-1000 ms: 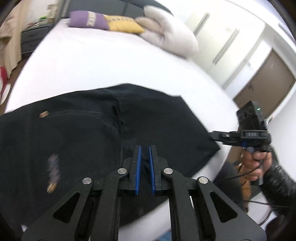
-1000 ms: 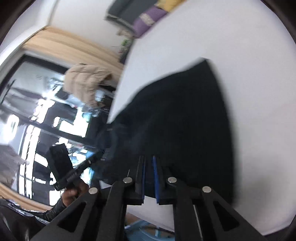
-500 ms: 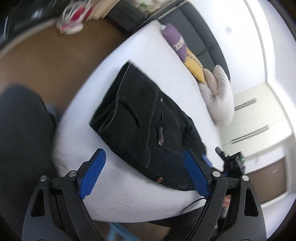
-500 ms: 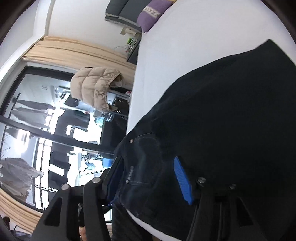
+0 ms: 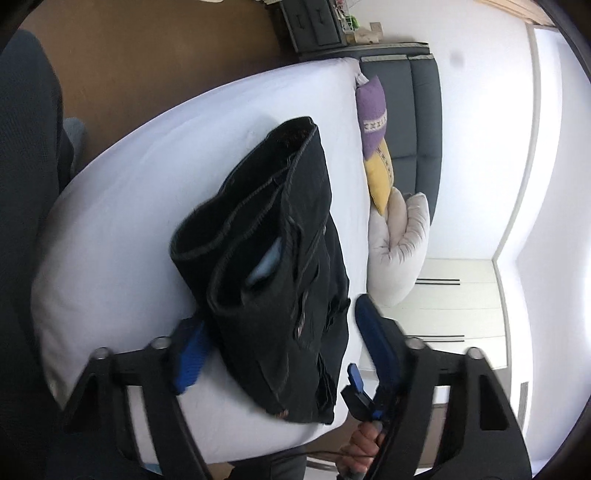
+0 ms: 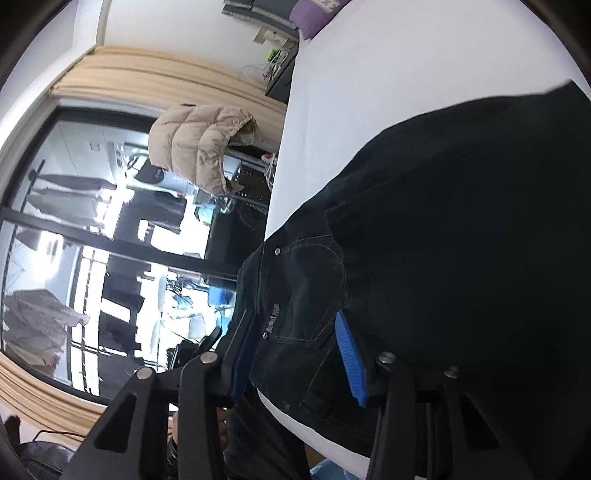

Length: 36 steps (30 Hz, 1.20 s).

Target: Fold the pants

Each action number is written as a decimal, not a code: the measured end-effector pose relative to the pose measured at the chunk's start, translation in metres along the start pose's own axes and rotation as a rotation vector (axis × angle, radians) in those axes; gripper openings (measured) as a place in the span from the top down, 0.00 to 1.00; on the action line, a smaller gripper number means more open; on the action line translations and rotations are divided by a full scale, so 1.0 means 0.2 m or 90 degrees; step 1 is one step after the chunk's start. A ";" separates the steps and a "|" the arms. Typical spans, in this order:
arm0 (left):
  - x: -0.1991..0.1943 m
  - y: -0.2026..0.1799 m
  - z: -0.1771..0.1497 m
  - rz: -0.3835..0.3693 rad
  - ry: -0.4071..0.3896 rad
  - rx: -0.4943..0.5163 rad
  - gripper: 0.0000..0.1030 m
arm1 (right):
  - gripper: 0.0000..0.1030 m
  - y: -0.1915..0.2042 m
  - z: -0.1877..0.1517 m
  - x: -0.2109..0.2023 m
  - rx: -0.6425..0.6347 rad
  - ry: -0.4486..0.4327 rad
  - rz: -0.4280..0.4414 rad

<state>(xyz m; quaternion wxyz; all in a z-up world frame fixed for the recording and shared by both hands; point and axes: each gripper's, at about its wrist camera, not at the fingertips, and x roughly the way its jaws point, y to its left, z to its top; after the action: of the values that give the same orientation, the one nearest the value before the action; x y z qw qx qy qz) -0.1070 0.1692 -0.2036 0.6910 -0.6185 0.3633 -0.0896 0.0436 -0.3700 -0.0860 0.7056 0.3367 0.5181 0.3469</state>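
Observation:
Black folded pants (image 5: pixel 280 266) lie on the white bed (image 5: pixel 147 192), near its edge. In the right wrist view the pants (image 6: pixel 461 229) fill the right half, with a stitched back pocket showing. My left gripper (image 5: pixel 284 350) is open and empty, held above the near end of the pants. My right gripper (image 6: pixel 295 354) is open and empty, just above the pocket area. The right gripper's blue-tipped finger also shows low in the left wrist view (image 5: pixel 356 380).
Purple (image 5: pixel 371 110), yellow (image 5: pixel 380 177) and white (image 5: pixel 402 240) pillows lie at the bed's head by a dark headboard (image 5: pixel 421 122). Brown floor (image 5: pixel 147 55) and a nightstand (image 5: pixel 314 26) lie beyond the bed. A beige jacket (image 6: pixel 203 144) hangs near the window.
Both grippers opened and let go of the pants, then pulled back from the bed. The left wrist view has rolled, and the pants now show as a folded stack.

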 end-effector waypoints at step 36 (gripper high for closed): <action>0.57 -1.21 -0.64 0.107 0.108 0.584 0.85 | 0.52 -0.05 0.19 -0.02 -0.038 0.022 -0.175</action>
<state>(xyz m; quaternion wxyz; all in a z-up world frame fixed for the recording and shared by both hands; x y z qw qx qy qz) -0.0246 -0.0497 -0.0226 0.8656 -0.2083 0.3902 -0.2347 0.0814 -0.3827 -0.0837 0.7473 0.2353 0.5608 0.2677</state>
